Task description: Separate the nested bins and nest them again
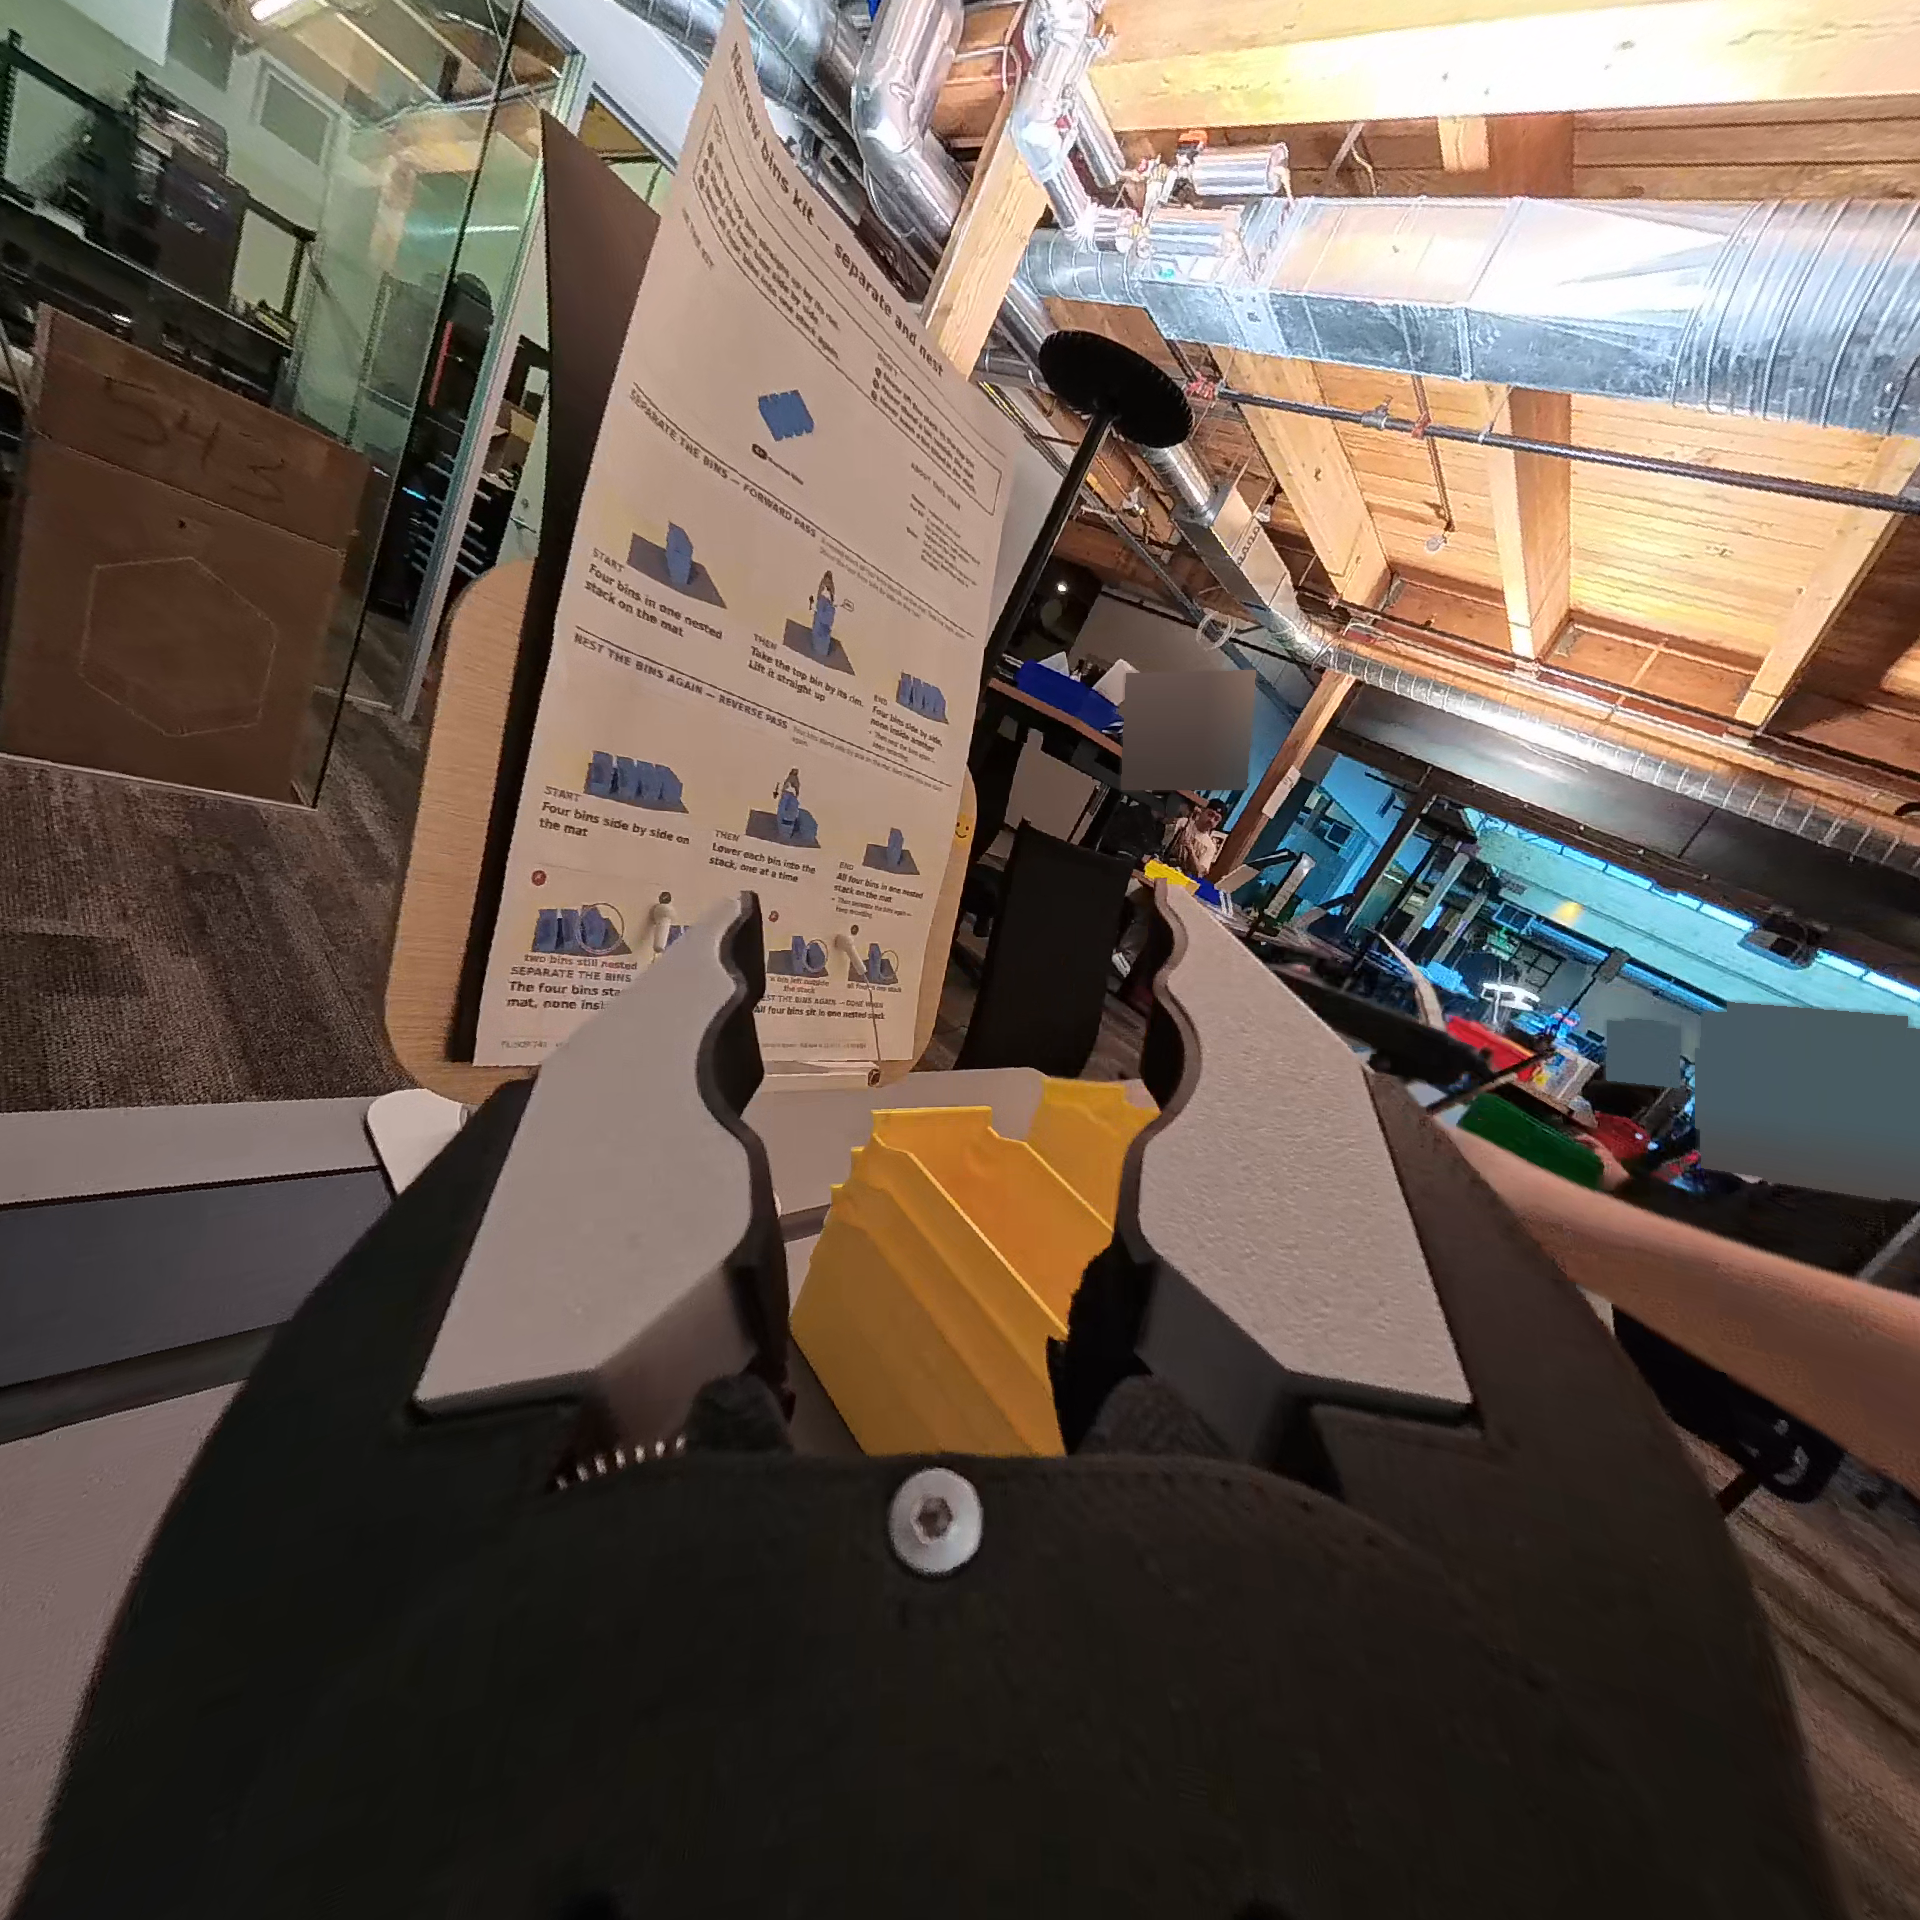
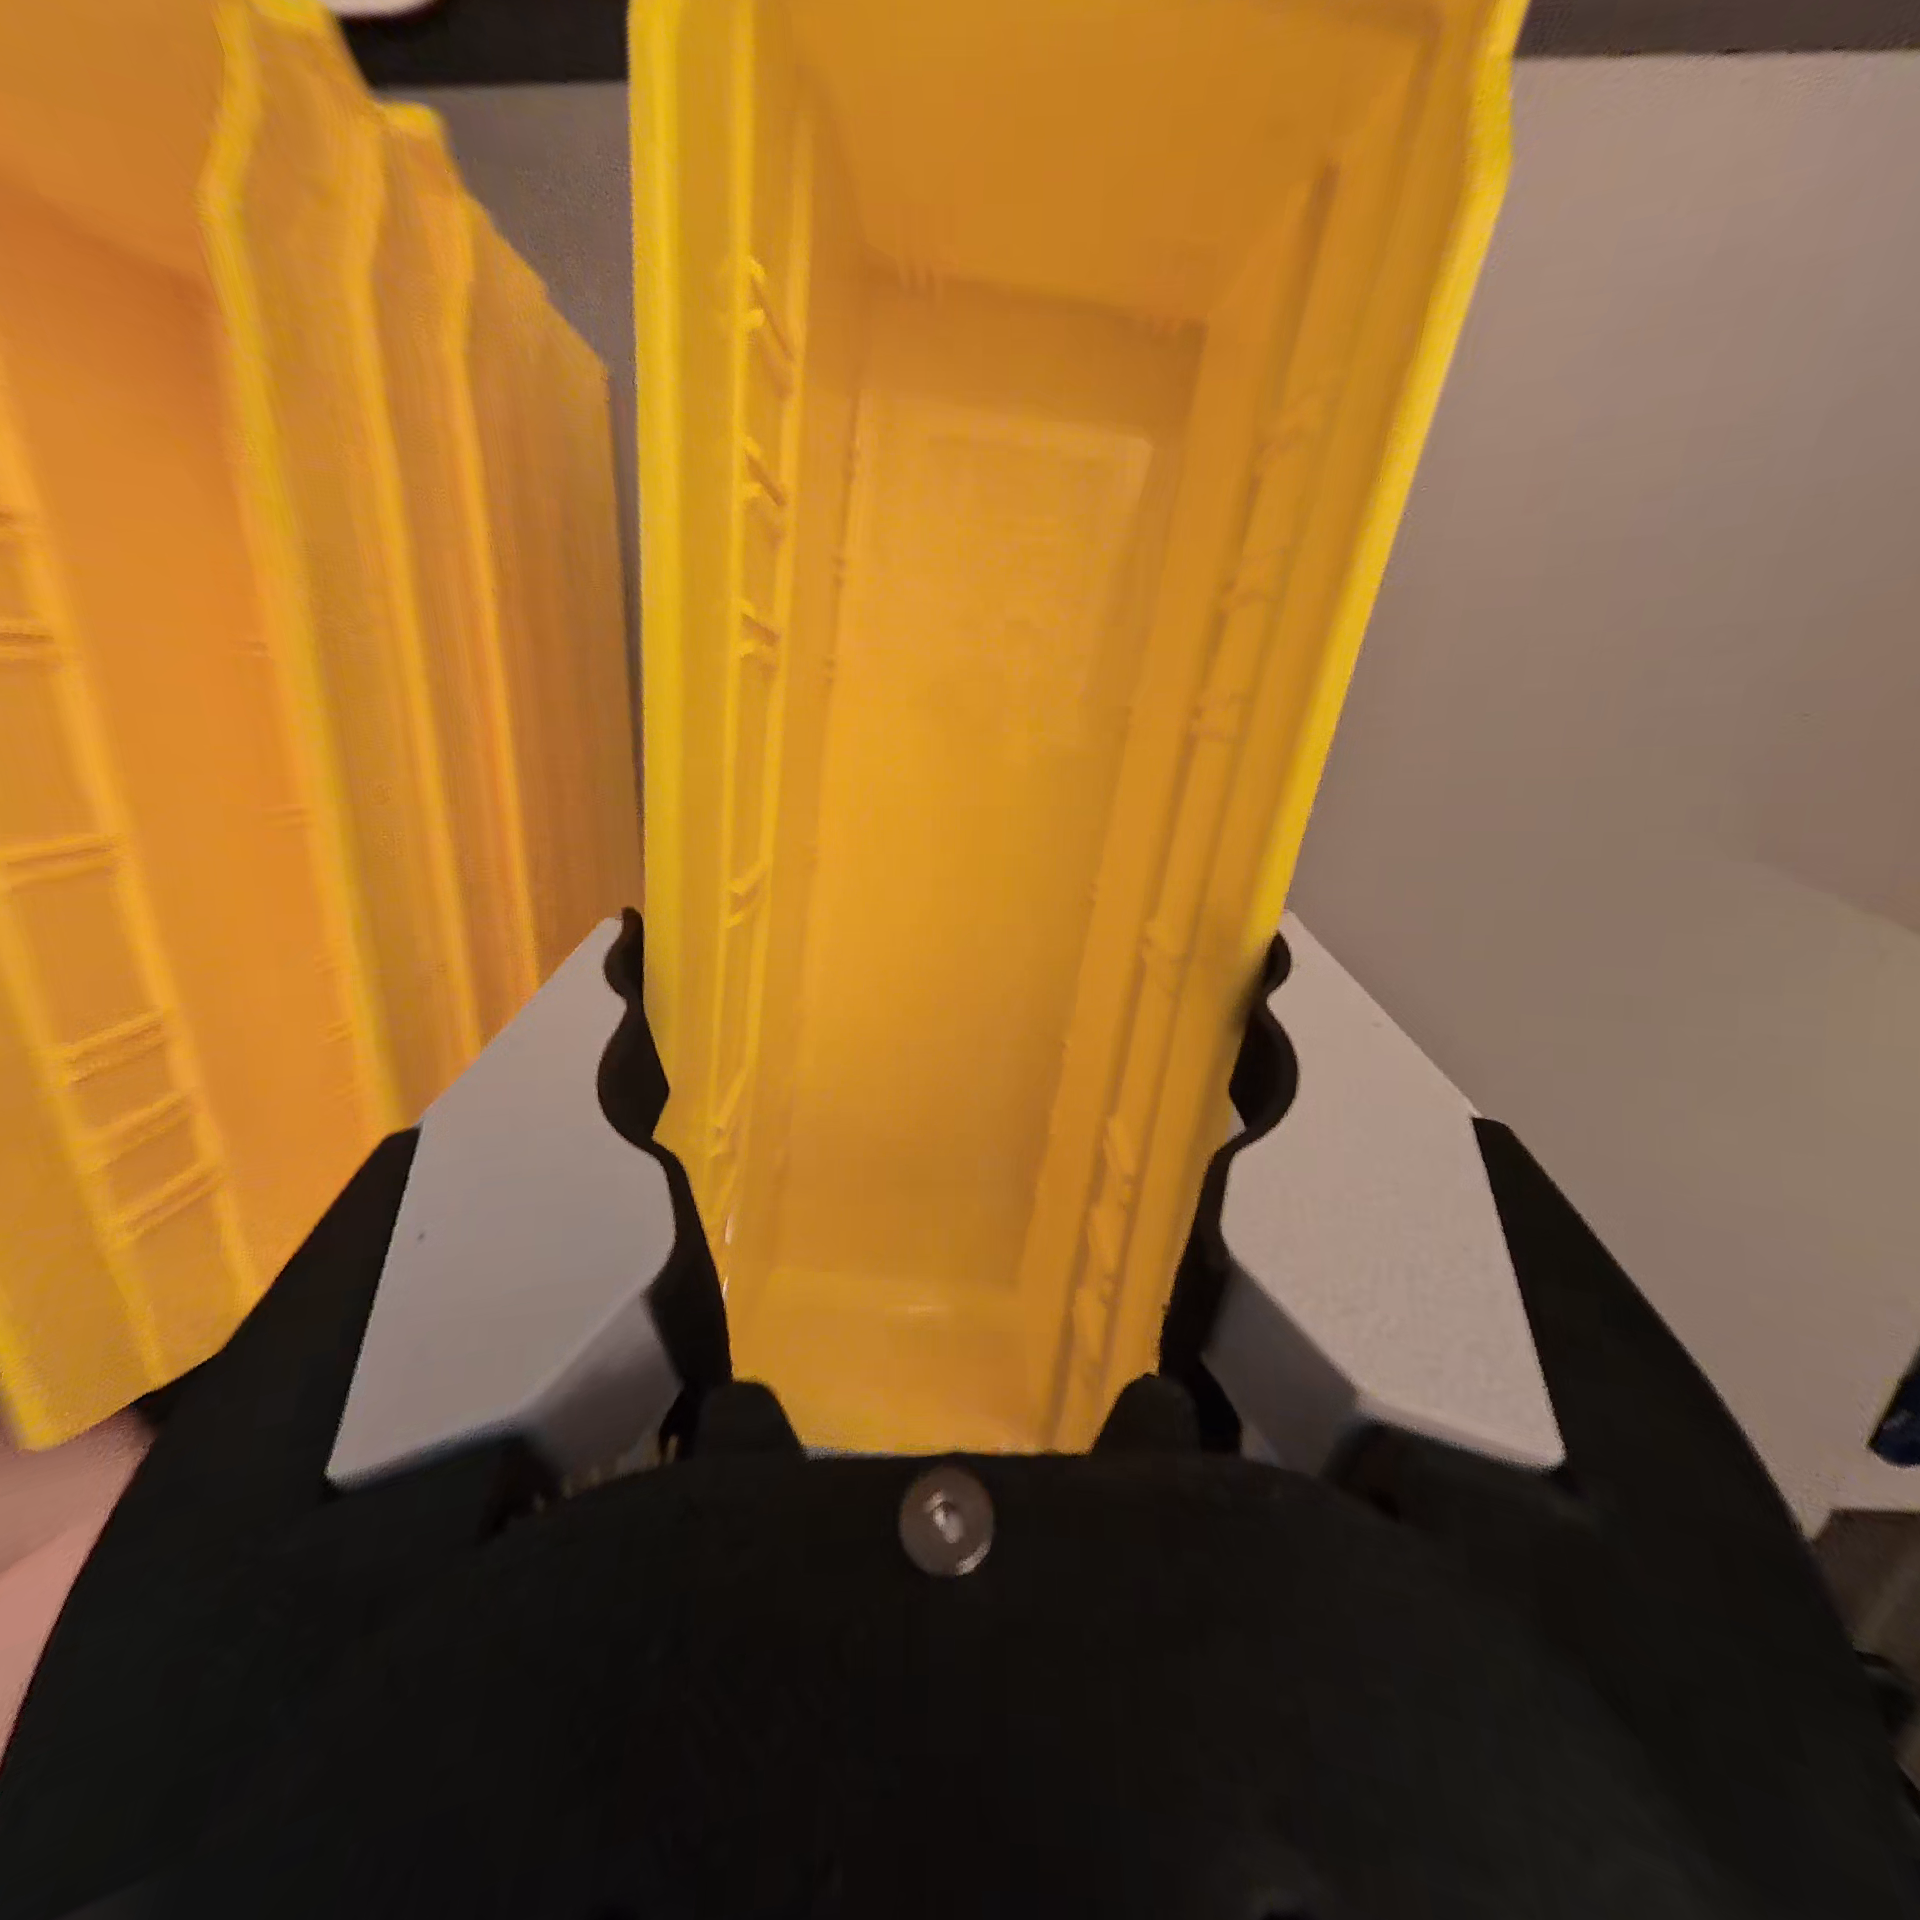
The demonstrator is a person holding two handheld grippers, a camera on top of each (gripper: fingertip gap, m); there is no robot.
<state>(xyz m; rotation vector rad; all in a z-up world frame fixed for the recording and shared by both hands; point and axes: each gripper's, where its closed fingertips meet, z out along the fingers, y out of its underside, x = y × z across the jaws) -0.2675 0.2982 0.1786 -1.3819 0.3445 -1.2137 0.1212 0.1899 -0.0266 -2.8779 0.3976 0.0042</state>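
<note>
R gripper (image 2: 951,997) clamps single yellow bin (image 2: 997,623) across rims, beside nested stack (image 2: 260,623). L gripper (image 1: 951,966) part-open, empty, above table. Step unclear: separating/re-nesting. Next: align w/ stack or table.

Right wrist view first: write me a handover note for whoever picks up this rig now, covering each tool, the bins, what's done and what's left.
Right tool: closed across a narrow yellow plastic bin, pads on both long rims; the open top faces the camera.
Left tool: open and empty, above the table, pointing towards a printed instruction sheet.
Bins: a nested stack of yellow ribbed bins sits just left of the held bin, apart from it. The left view shows the stack on the grey table.
Done: one bin is out of the stack.
Left: cannot tell which pass this is; either set the bin down or lower it into the stack.
</note>
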